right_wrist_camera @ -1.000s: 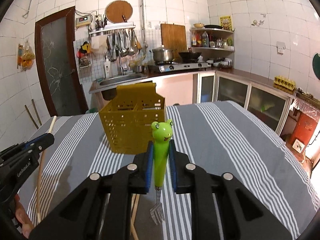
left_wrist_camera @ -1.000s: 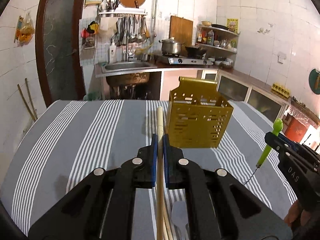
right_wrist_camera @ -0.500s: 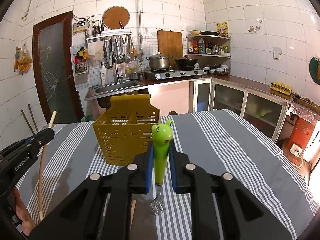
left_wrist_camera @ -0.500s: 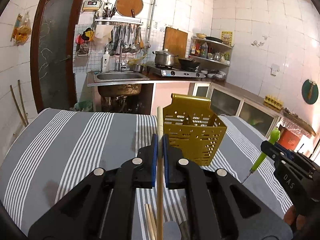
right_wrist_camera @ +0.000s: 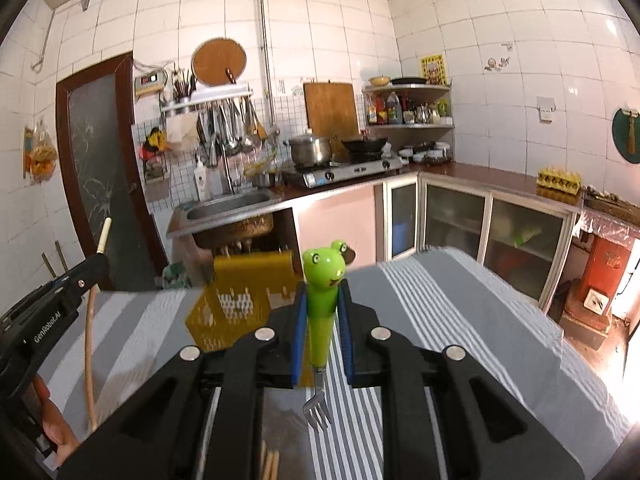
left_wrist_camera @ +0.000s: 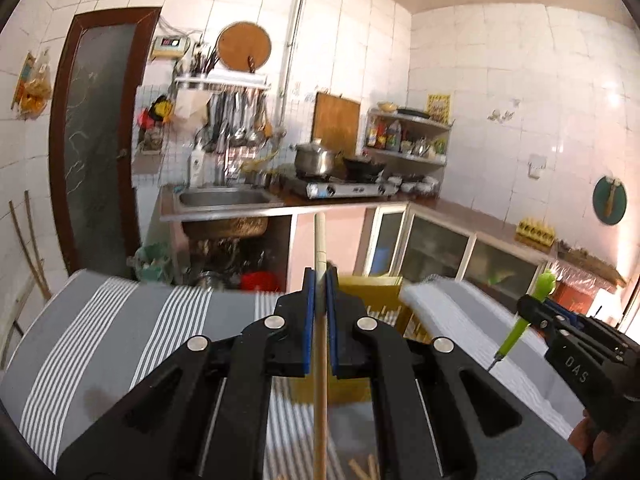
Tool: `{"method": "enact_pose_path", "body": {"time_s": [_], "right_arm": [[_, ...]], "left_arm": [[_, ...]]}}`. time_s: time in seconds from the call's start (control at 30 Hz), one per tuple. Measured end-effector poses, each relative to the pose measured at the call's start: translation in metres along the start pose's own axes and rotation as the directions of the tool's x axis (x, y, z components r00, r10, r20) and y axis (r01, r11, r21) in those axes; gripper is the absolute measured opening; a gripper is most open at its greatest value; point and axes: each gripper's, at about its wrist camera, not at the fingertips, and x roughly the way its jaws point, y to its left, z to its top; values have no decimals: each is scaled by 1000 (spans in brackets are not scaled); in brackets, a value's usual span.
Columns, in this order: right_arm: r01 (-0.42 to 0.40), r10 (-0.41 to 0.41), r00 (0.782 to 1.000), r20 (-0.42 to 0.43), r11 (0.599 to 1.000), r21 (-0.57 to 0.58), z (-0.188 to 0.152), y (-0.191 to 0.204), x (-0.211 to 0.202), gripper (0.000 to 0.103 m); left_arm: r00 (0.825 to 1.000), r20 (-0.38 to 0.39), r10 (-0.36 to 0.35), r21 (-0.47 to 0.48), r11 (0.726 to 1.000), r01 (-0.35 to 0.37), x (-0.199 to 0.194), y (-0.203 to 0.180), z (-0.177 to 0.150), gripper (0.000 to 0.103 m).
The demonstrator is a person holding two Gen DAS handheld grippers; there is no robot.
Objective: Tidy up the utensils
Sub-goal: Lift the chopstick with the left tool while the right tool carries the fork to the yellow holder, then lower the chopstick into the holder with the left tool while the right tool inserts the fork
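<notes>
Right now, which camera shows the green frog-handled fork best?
The right wrist view: the green frog-handled fork sits centred between the right gripper pads, frog face and tines visible. The left wrist view shows it small at the right edge, tines unclear.

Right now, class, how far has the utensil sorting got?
Nothing visibly sits in the yellow basket yet. In hand: the left gripper clamps a wooden stick; the right gripper clamps a frog fork. Left: dropping both in, plus sticks lying on the table.

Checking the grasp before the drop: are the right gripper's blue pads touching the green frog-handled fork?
Touching. In the right wrist view, both blue pads of the right gripper press the sides of the green frog-handled fork, no gap visible.
</notes>
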Motion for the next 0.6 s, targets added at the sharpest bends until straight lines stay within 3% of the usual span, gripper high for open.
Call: {"method": "enact_pose_path", "body": {"time_s": [0.27,0.6], "right_arm": [[-34,33,997,68,999,10,57,19,20,15],[-42,40,997,67,999,34,72,25,69,15]], "left_arm": [[993,110,-51,-10,999,53,25,-10,55,4],[989,120,-86,-55,994,93,77,3,64,4]]}}
